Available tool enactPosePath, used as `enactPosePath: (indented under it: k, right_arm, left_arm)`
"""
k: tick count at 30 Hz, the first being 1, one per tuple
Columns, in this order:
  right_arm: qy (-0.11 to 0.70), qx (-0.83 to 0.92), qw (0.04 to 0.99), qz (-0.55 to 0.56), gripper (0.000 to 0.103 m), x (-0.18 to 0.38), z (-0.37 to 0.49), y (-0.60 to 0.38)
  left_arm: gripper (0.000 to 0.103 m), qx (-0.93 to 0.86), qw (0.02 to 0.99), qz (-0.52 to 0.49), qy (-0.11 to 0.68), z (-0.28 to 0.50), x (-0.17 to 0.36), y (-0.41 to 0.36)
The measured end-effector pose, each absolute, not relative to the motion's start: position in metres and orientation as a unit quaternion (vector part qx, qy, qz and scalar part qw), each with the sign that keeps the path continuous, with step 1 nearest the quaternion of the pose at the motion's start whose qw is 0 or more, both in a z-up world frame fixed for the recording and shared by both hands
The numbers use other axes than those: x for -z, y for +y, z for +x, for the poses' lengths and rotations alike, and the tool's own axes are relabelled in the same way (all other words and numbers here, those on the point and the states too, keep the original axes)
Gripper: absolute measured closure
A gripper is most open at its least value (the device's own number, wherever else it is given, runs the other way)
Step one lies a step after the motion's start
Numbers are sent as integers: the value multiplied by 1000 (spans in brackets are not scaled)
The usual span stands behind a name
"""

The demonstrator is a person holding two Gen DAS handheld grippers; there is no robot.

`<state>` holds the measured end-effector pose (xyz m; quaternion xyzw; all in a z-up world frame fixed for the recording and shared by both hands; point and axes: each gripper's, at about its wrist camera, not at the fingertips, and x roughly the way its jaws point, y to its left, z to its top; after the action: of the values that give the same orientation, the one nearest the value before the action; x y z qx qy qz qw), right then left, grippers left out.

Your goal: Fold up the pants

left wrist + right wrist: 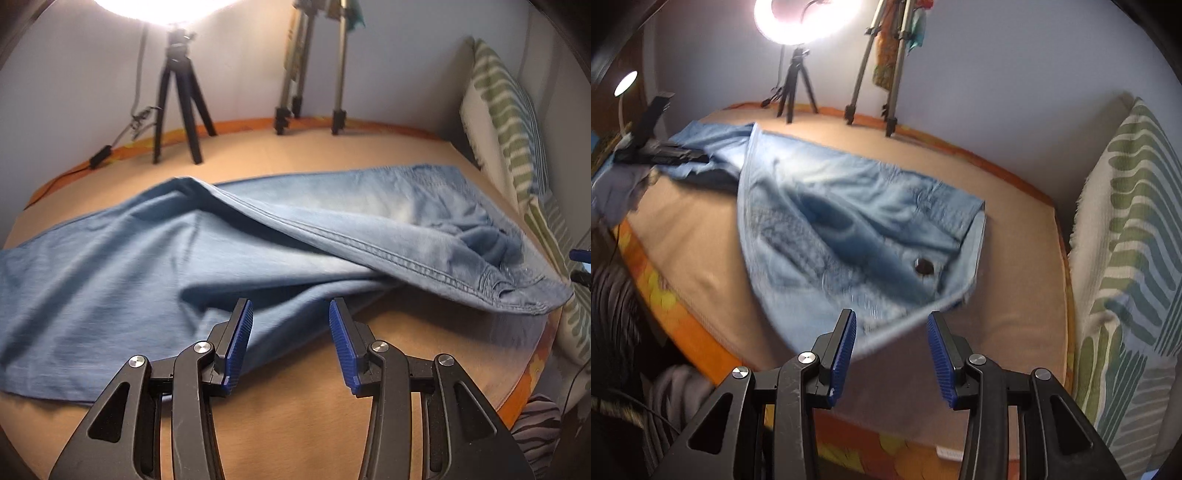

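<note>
Light blue denim pants (207,236) lie across a tan mattress (303,424), one side folded over with a stitched seam running to the right. My left gripper (291,314) is open and empty, just above the pants' near edge. In the right wrist view the waist end of the pants (857,229) with a dark button (924,266) looks blurred, its near edge lifted off the mattress. My right gripper (892,323) is open, its fingertips right at that waist edge, holding nothing. The left gripper (661,153) shows at the far left over the pant legs.
A black tripod (177,103) with a ring light and a silver tripod (314,74) stand at the mattress's far edge against the wall. A green-striped pillow (517,140) leans at the right. The mattress's orange patterned border (687,332) runs along the near left side.
</note>
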<state>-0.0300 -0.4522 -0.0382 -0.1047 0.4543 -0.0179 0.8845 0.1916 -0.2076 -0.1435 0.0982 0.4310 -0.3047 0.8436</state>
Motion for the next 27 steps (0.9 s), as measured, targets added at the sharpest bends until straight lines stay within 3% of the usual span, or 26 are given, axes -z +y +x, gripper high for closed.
enactPosePath:
  k: [3,7,13,15,16,17,21,27]
  right_arm:
    - [453,-5,882,-132,61,49,-43,-446]
    - [437,-24,880,-184,37,62,-44,-429]
    - [394,-49,880,-259,34,70,-32,-403]
    - [391,-54,878,-271,39,73,-27,-400]
    - [395,-59,876,-269,57,74,-23,-401]
    - [402,-62,874,-265,84,75,-19,-404]
    - [396,-47,880,-256,97,66,-6,-418]
    - [371,9,897,-242,99,27,33,-454]
  left_arm:
    - [61,303,840,111,437,189,149,-218]
    - [61,293,839,114,444,191,153,-223]
    - [61,281,837,118,454,196,157,-218]
    - [61,277,837,114,458,199,158,-215]
    - [61,274,838,113,459,201,159,-213]
    - [61,272,838,112,460,202,160,-212]
    - [61,270,837,110,463,207,163,-209]
    - [61,276,833,120,464,209,166,-212]
